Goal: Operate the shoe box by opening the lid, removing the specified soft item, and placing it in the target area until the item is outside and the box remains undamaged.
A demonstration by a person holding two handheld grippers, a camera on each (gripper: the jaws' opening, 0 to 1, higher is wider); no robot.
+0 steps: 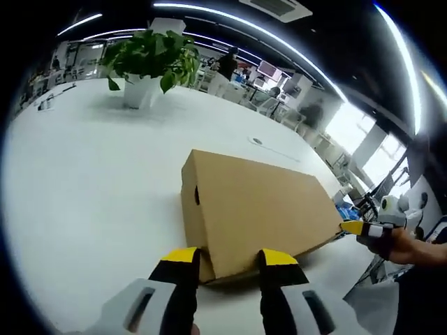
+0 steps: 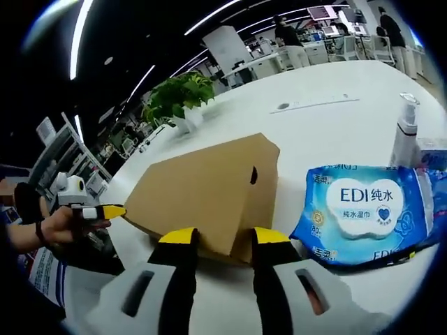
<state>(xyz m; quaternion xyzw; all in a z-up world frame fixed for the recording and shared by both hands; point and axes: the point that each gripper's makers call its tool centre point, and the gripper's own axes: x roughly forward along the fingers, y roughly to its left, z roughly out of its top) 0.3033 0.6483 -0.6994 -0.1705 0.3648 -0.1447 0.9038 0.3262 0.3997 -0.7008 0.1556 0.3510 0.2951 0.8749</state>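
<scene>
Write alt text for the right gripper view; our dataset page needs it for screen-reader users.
A closed cardboard shoe box lies on a white table, the right tongs straddling its near corner and the left tongs at its far end. A blue wet-wipes pack lies beside it, a potted plant behind.

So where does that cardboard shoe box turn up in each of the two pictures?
Left gripper view: the shoe box sits centre, lid shut, its near corner between the left gripper jaws.
Right gripper view: the shoe box lies centre-left, its corner between the right gripper jaws.
Shared landmark: the potted plant stands on the white table beyond the box.
</scene>
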